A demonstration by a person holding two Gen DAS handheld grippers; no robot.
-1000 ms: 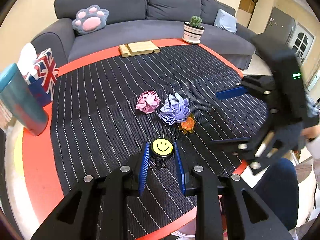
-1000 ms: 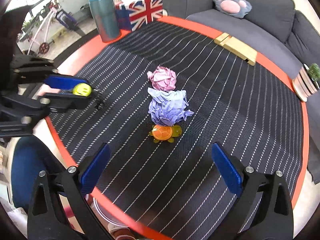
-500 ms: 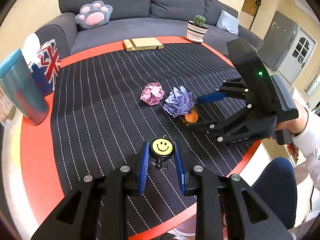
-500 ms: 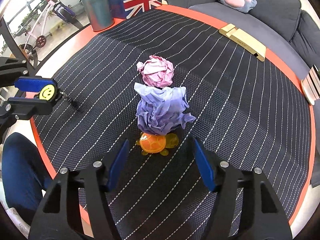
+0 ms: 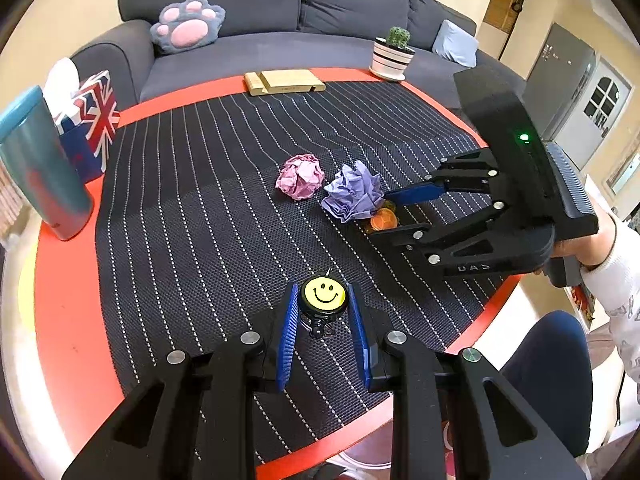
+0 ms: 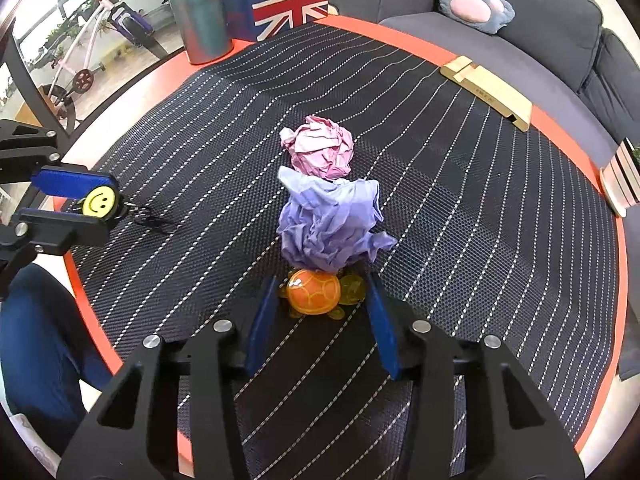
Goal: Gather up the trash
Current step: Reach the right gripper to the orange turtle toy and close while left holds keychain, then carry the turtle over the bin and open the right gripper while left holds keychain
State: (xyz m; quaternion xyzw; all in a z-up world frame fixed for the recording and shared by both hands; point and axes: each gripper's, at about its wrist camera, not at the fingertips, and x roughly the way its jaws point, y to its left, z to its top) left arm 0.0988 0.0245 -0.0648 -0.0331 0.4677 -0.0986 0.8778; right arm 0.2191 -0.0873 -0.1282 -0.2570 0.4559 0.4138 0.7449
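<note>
Both grippers were down at the near edge of the round table, each around a little toy.

The left gripper [image 5: 325, 312] had its blue pads pinching a smiley-face badge reel [image 5: 324, 294]. The right gripper [image 6: 320, 312] was spread wide either side of an orange turtle toy [image 6: 314, 292], not touching it. The purple crumpled paper [image 6: 328, 224] sat mid-mat, touching the turtle, with the pink crumpled paper [image 6: 320, 148] just behind it.
</note>
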